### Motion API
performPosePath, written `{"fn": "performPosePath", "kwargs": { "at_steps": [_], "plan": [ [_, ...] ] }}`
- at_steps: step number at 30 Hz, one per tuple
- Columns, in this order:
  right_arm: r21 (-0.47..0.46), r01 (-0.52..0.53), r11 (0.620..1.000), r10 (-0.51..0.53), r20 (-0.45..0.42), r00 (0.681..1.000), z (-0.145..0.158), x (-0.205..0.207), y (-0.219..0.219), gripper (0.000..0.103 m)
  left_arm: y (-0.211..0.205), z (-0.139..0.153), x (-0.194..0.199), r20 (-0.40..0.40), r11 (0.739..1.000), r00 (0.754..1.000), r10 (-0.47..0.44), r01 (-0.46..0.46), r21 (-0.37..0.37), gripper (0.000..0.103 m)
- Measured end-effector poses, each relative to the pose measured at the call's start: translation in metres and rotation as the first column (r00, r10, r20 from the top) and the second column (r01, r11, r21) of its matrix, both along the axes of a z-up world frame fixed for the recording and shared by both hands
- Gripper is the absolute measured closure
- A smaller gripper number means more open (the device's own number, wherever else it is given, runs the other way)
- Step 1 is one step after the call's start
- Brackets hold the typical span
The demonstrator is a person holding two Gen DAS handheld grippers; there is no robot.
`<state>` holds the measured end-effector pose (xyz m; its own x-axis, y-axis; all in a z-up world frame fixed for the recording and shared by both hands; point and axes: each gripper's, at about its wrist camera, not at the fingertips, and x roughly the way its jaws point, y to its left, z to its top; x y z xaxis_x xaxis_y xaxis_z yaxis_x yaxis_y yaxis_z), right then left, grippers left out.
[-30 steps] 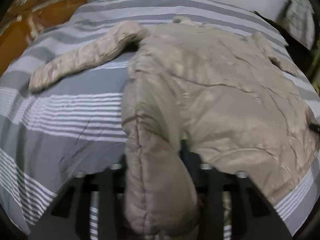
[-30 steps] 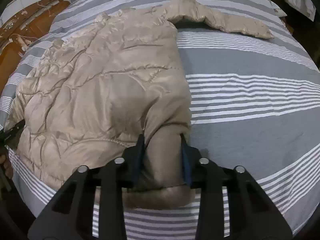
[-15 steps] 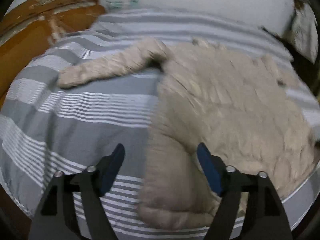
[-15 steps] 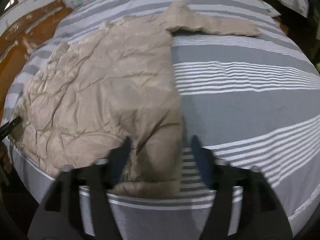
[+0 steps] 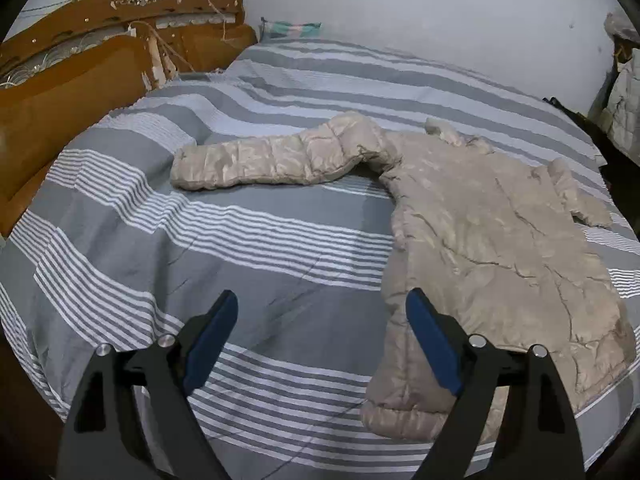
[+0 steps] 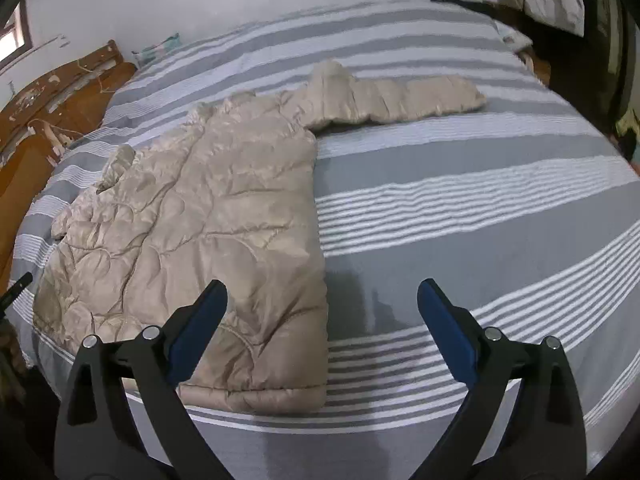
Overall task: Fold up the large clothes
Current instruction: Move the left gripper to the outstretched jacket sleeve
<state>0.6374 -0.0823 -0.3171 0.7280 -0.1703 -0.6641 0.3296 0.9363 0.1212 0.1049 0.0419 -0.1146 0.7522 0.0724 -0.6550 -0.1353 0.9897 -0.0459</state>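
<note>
**Both hem corners released, the sleeves come next**

One second ago each gripper was clamped on a bottom corner of the beige puffer jacket (image 5: pixel 492 248); since then both jaws have been opening and both grippers have pulled back and upward, so the hem now lies free on the bed. In the left wrist view the left gripper (image 5: pixel 322 344) stands wide apart with nothing between its blue pads, only the striped bedsheet (image 5: pixel 240 240) under it; the jacket's near corner is just beside its right-hand finger. In the right wrist view the right gripper (image 6: pixel 322 332) is also wide apart, above the other hem corner but not pressing on it.

The jacket lies flat, spread near the front edge of the bed, hem toward the cameras and collar away. Its left sleeve (image 5: pixel 276 156) stretches out sideways toward the wooden headboard (image 5: pixel 80 76), and its right sleeve (image 6: pixel 400 98) stretches out to the other side.

I judge that the spreading step is finished and that folding the sleeves inward is the next one. To do it well, each gripper should go to its own cuff, take the thick padding deeply between the pads, and lift a little before carrying it across the body. The shiny fabric probably slips, so a shallow pinch could lose it, and dragging could wrinkle the smoothed body.
</note>
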Motion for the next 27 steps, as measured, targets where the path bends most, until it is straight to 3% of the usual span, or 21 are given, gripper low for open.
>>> {"fn": "performPosePath", "kwargs": {
  "at_steps": [12, 17, 19, 27],
  "plan": [
    [-0.018, 0.042, 0.999, -0.042, 0.021, 0.999, 0.010, 0.016, -0.033, 0.006, -0.003, 0.022, 0.027, 0.057, 0.999, 0.998, -0.042, 0.042, 0.005, 0.017],
    [-0.035, 0.032, 0.999, -0.031, 0.016, 0.999, 0.012, 0.030, -0.031, 0.005, 0.014, 0.026, 0.049, 0.053, 0.999, 0.999, 0.005, -0.006, 0.032, 0.017],
    [-0.039, 0.020, 0.999, -0.020, 0.009, 1.000, 0.012, 0.036, -0.030, 0.005, 0.025, 0.025, 0.058, 0.037, 1.000, 0.999, 0.010, -0.010, 0.002, 0.017],
    [-0.114, 0.034, 0.993, -0.032, 0.022, 0.999, 0.013, 0.071, -0.035, 0.004, 0.066, 0.013, 0.111, 0.034, 0.993, 0.996, 0.082, -0.085, 0.079, 0.017]
  ]
}}
